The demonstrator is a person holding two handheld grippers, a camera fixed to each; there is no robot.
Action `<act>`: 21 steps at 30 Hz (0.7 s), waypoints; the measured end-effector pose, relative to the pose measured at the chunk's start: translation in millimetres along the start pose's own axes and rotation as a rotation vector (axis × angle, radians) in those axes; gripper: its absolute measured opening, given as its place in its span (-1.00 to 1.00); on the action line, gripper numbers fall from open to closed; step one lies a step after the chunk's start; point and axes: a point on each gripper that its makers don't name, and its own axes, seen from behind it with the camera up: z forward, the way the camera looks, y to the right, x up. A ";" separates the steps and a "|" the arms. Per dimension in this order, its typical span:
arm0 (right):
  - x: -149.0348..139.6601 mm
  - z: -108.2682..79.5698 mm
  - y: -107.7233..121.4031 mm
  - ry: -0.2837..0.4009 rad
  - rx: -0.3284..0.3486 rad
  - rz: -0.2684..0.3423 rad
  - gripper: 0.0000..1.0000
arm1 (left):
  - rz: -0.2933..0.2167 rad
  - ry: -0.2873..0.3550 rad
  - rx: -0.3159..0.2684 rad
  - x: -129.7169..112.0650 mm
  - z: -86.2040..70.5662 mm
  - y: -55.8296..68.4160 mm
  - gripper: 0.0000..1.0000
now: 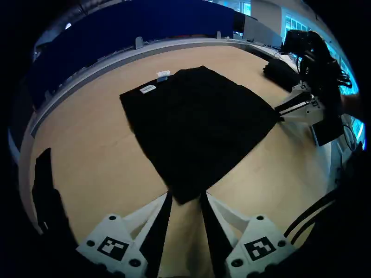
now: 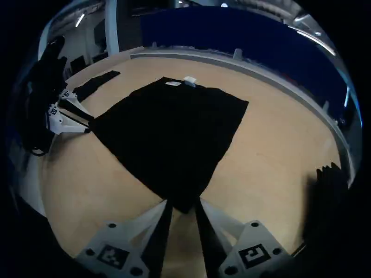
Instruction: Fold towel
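A black towel (image 1: 195,125) (image 2: 171,134) lies spread flat on a light wooden table (image 1: 92,153) (image 2: 278,139), with white labels at its far corner (image 1: 148,89) (image 2: 174,84). In the left gripper view, my left gripper (image 1: 185,197) is shut on the near corner of the towel. At the right of that view, my right gripper (image 1: 280,116) pinches another corner. The right gripper view has my right gripper (image 2: 184,205) shut on its near corner, with my left gripper (image 2: 89,124) holding the corner at the left. Both held corners are pulled to a point.
A second dark folded cloth (image 1: 280,72) (image 2: 95,82) lies on the table beyond the towel. A black object (image 1: 46,194) (image 2: 331,185) stands near the table edge. A blue partition (image 1: 139,23) (image 2: 222,28) runs behind the curved table rim.
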 end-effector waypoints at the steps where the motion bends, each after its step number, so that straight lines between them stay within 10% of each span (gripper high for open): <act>1: 0.0 0.0 0.9 0.000 -0.001 0.005 -0.42 | -0.003 -0.001 0.005 0.2 0.1 -1.2 -0.36; 8: 0.6 -0.2 5.4 -0.004 0.001 0.030 -0.60 | -0.021 -0.004 0.031 1.2 0.3 -5.2 -0.80; 21: 3.8 -3.8 2.7 0.002 0.003 0.002 -0.70 | -0.060 0.006 0.022 5.2 -3.9 -1.9 -0.83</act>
